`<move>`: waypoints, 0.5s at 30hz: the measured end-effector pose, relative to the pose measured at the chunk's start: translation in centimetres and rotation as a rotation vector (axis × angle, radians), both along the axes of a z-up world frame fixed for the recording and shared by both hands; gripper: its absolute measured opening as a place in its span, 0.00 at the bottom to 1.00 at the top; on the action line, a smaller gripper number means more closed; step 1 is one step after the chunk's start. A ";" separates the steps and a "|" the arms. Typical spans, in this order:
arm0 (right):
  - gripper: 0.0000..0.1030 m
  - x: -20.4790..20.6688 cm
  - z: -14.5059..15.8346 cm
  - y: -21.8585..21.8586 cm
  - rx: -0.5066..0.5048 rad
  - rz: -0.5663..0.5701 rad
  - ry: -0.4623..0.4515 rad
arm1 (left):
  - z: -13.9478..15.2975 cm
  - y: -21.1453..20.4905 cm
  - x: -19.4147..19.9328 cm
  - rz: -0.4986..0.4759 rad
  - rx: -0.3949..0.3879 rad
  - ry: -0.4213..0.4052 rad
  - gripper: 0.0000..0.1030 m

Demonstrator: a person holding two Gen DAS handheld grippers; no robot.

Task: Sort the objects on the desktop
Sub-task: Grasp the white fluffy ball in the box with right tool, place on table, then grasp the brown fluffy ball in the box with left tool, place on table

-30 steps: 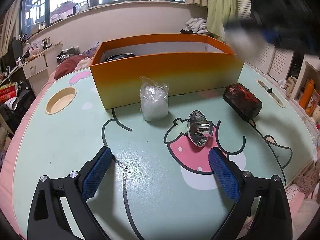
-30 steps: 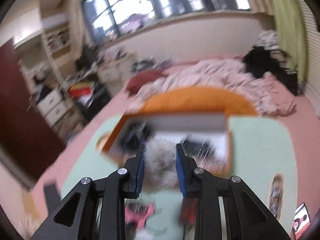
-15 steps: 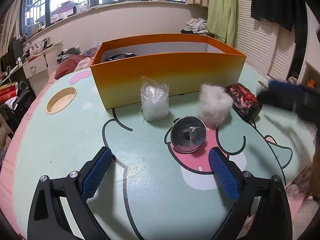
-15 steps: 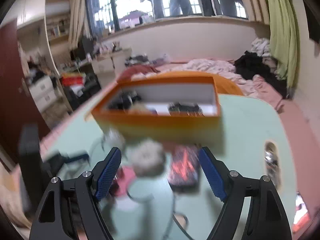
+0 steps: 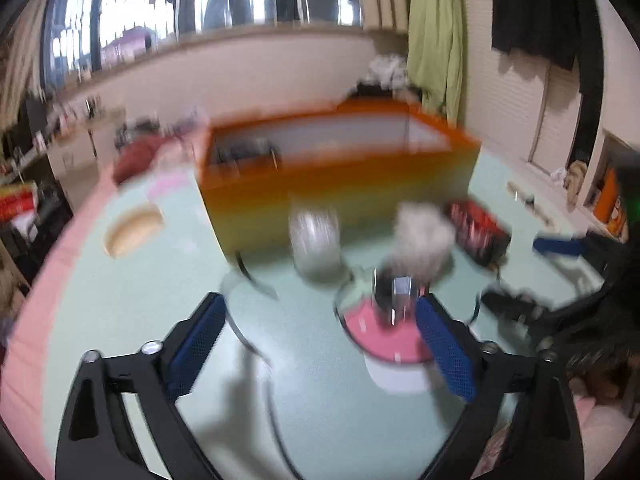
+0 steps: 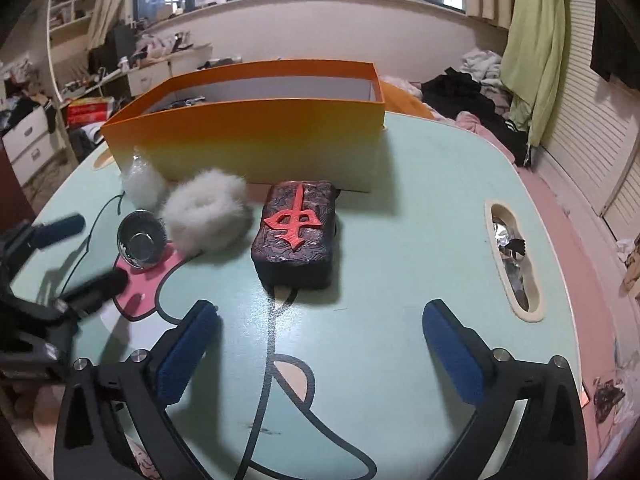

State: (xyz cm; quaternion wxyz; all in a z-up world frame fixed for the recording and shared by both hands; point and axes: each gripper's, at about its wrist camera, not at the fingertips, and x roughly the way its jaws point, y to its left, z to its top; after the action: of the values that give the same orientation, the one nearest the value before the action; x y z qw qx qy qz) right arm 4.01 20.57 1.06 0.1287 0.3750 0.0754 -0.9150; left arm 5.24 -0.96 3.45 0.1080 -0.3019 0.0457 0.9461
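A white fluffy ball (image 6: pixel 206 216) lies on the mint table (image 6: pixel 400 220) between a shiny metal funnel (image 6: pixel 141 245) and a dark block with a red character (image 6: pixel 298 232). My right gripper (image 6: pixel 320 312) hangs in front of the block, its jaws opening, with nothing between them. In the blurred left wrist view my left gripper (image 5: pixel 320 308) is wide and closing. The funnel (image 5: pixel 396 292) sits just inside its right finger, untouched. A clear plastic bag (image 5: pixel 316 240) stands before the orange box (image 5: pixel 340 184). Each gripper shows in the other's view, the left one (image 6: pixel 100 250) and the right one (image 5: pixel 512 271).
The orange box (image 6: pixel 248 136) stands open-topped across the back of the table and holds some dark items. A long slot (image 6: pixel 512 256) in the right of the table contains foil scraps. A round recess (image 5: pixel 134 230) is at the left. Beyond the table lie a bed and clutter.
The right gripper has opened and let go of the fluffy ball, which now rests on the table, and has sunk toward the dark block. The funnel rolled over. The left view has risen and blurred.
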 end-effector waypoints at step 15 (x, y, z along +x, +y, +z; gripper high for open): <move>1.00 -0.1 -0.6 0.5 -0.008 0.009 0.006 | 4.9 2.3 -17.7 -0.106 0.124 -0.608 0.65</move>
State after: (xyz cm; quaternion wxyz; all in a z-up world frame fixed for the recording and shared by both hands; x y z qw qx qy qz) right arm 3.90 21.07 0.50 0.1339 0.3712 0.0739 -0.9159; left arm -12.44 1.34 8.34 0.1840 -0.5609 -0.0309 0.8066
